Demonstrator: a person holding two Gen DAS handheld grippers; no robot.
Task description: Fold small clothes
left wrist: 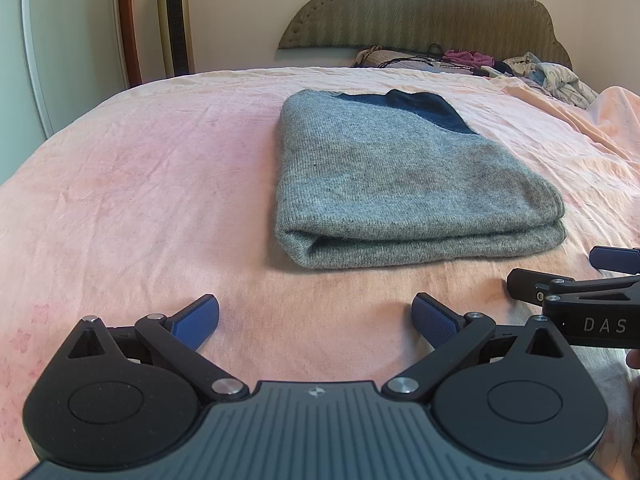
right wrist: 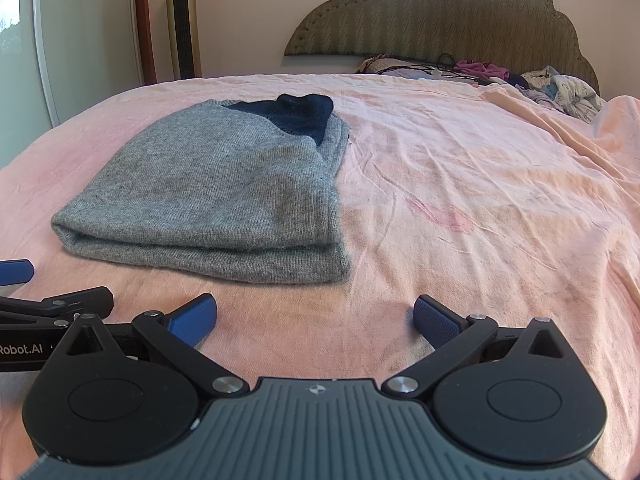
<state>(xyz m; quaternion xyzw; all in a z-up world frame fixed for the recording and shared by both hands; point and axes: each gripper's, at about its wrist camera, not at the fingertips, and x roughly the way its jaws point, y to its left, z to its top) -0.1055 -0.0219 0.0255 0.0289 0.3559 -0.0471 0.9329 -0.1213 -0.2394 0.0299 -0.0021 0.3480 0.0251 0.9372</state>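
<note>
Pink sheet [left wrist: 140, 200] covers the bed across both views, wrinkled and faintly stained.

At the bottom of the left wrist view, the left gripper [left wrist: 316, 322] hangs just above the sheet with its blue-padded fingers spread wide and nothing between them. The right gripper [left wrist: 576, 300] shows at that frame's right edge, close beside the left one; from here its fingers cannot be read.

At the bottom of the right wrist view, the right gripper [right wrist: 316, 322] is likewise spread wide and holds nothing. The left gripper [right wrist: 56, 304] pokes in at the lower left edge.

Just beyond both grippers, apart from them, lies the sweater [left wrist: 400, 188], a grey knit folded into a thick rectangle, its doubled fold edge facing the cameras. It sits at center right in the left wrist view and at center left in the right wrist view [right wrist: 216, 196]. A dark navy part [left wrist: 424, 110] shows at its far end.

Farther back, in the upper right of the frames, loose clothes [left wrist: 552, 74] and a black cord [left wrist: 420, 58] lie at the head of the bed, against the padded olive headboard [left wrist: 440, 8]. In the upper left, a gold tower fan [left wrist: 174, 20] stands by the wall, next to a wooden frame [left wrist: 128, 20].
</note>
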